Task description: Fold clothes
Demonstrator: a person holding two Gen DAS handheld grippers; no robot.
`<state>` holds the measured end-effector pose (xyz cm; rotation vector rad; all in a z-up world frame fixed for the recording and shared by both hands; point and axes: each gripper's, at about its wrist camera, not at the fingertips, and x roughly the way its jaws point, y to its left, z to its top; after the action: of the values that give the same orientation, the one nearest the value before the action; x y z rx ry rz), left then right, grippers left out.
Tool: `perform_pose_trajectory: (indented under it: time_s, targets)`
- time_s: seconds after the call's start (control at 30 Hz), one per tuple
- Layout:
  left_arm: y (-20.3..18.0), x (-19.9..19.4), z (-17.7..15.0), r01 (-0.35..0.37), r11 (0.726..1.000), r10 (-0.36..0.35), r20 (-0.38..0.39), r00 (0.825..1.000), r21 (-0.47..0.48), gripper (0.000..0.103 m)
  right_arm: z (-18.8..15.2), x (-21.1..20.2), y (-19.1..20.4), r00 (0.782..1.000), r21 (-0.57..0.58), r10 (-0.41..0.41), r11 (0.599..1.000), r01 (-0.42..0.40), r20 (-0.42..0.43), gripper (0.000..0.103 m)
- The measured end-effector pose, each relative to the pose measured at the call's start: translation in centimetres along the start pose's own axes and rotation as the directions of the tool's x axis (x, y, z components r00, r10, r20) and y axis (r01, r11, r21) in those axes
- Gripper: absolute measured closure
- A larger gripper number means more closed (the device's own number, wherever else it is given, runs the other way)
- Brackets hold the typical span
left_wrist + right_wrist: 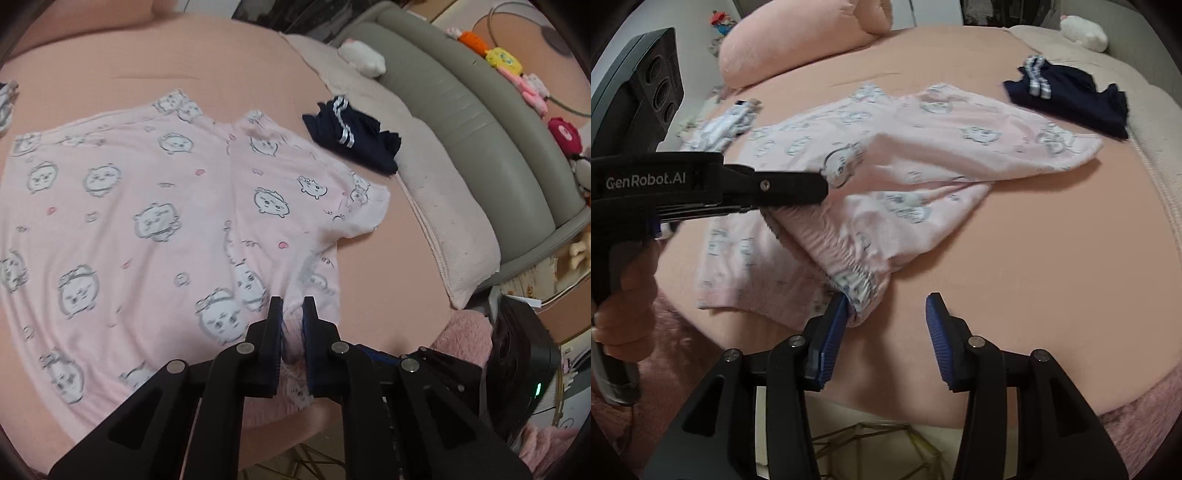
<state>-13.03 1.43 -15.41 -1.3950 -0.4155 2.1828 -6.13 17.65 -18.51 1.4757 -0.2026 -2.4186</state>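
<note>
A pink garment printed with grey cartoon faces (147, 206) lies spread on the pink bed. My left gripper (292, 306) is shut on its near edge, cloth bunched between the pads. In the right wrist view the same garment (923, 155) is lifted and draped from the left gripper (820, 188), which comes in from the left. My right gripper (888, 314) is open just above the sheet; its left pad (834, 328) touches the garment's gathered elastic waistband (857, 280), and nothing lies between the fingers.
A folded navy garment with white stripes (354, 136) (1071, 99) lies at the far right of the bed. A pale garment (720, 125) lies far left. Pillows (436, 206), a pink bolster (798, 44), a grey headboard (480, 122) and plush toys (506, 59) border the bed.
</note>
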Motion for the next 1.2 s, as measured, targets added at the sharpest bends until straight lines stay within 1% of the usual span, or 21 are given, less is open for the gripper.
perform_pose_trajectory:
  time_s: [0.1,0.2,0.3,0.4,0.43,0.47,0.53,0.6,0.67,0.7,0.77,0.8,0.87,0.9,0.93,0.97,1.0,1.03,1.07,1.13,1.2]
  targets:
    - [2.3,-1.2,-1.2,-0.023,0.996,0.025,0.014,1.0,-0.081,0.093,0.2,-0.6,0.0,0.993,0.008,0.117,0.993,-0.117,-0.032,0.059]
    - [4.9,-2.7,-1.9,-0.013,0.988,0.022,0.054,0.998,-0.156,0.093,0.9,-2.2,-0.1,0.986,-0.005,0.168,0.986,-0.168,-0.018,0.058]
    - [6.4,-4.6,-2.0,-0.017,0.981,0.037,0.098,0.994,-0.194,0.093,2.1,-2.7,-0.3,0.985,0.015,0.171,0.985,-0.171,0.002,0.057]
    - [7.0,-6.5,-2.1,-0.044,0.977,0.072,0.131,0.989,-0.206,0.093,3.4,-1.8,0.7,0.992,-0.005,0.125,0.992,-0.125,-0.01,0.057]
    - [7.1,-7.0,-2.3,-0.055,0.977,0.085,0.137,0.987,-0.207,0.093,3.8,-1.5,1.1,0.991,-0.015,0.131,0.991,-0.131,-0.009,0.057]
    - [7.1,-7.4,-2.5,-0.077,0.975,0.107,0.137,0.985,-0.207,0.093,4.2,-1.2,1.9,0.987,-0.027,0.161,0.986,-0.162,-0.009,0.057]
    - [7.5,-8.0,-3.3,-0.14,0.965,0.173,0.135,0.976,-0.222,0.093,4.6,0.2,3.1,0.979,-0.047,0.202,0.978,-0.203,-0.033,0.057]
    - [8.3,-8.3,-4.4,-0.158,0.955,0.195,0.131,0.972,-0.252,0.093,4.8,2.3,4.2,0.985,-0.08,0.158,0.983,-0.163,-0.072,0.057]
    - [9.2,-8.2,-5.6,-0.167,0.946,0.206,0.115,0.972,-0.278,0.093,4.3,4.1,4.9,0.993,-0.125,0.055,0.99,-0.068,-0.101,0.057]
    - [9.7,-7.9,-6.2,-0.169,0.942,0.206,0.101,0.973,-0.289,0.093,3.9,4.7,4.8,0.993,-0.127,0.027,0.991,-0.042,-0.115,0.057]
    - [10.6,-7.1,-7.3,-0.168,0.936,0.199,0.069,0.978,-0.311,0.093,3.3,5.4,4.2,0.989,-0.101,0.033,0.994,-0.047,-0.142,0.057]
    - [10.7,-6.5,-7.9,-0.185,0.933,0.21,0.048,0.977,-0.31,0.093,3.1,5.6,3.8,0.989,-0.094,0.029,0.995,-0.043,-0.148,0.055]
    - [11.0,-5.2,-8.9,-0.21,0.926,0.222,0.002,0.975,-0.315,0.093,3.0,5.5,3.2,0.99,-0.115,-0.04,0.993,0.024,-0.139,0.043]
    - [11.0,-4.9,-9.1,-0.235,0.921,0.244,-0.009,0.97,-0.312,0.093,3.0,5.3,3.0,0.989,-0.127,-0.074,0.99,0.058,-0.128,0.041]
    - [10.9,-4.8,-9.2,-0.25,0.922,0.259,-0.008,0.966,-0.297,0.093,3.0,5.1,2.7,0.986,-0.137,-0.117,0.985,0.1,-0.117,0.041]
    - [10.9,-4.8,-9.1,-0.249,0.922,0.26,0.0,0.966,-0.296,0.093,3.0,4.8,2.3,0.981,-0.146,-0.162,0.978,0.146,-0.106,0.042]
    - [10.9,-4.9,-9.0,-0.246,0.923,0.261,0.009,0.965,-0.296,0.093,3.0,4.3,1.9,0.985,-0.135,-0.149,0.981,0.136,-0.091,0.044]
    - [10.9,-5.0,-8.9,-0.238,0.923,0.255,0.018,0.967,-0.301,0.093,3.0,3.7,1.5,0.993,-0.099,-0.086,0.992,0.077,-0.085,0.044]
    - [11.0,-5.0,-8.9,-0.23,0.924,0.25,0.026,0.968,-0.307,0.092,3.0,3.0,1.0,0.997,-0.042,0.017,0.999,-0.02,-0.081,0.044]
    - [11.5,-5.0,-9.0,-0.215,0.917,0.237,0.026,0.971,-0.336,0.092,2.8,2.2,0.8,0.989,0.004,0.13,0.992,-0.13,-0.066,0.044]
    - [11.8,-4.9,-9.1,-0.202,0.913,0.227,0.029,0.973,-0.354,0.092,2.4,1.6,2.4,0.988,-0.075,0.144,0.986,-0.148,-0.053,0.044]
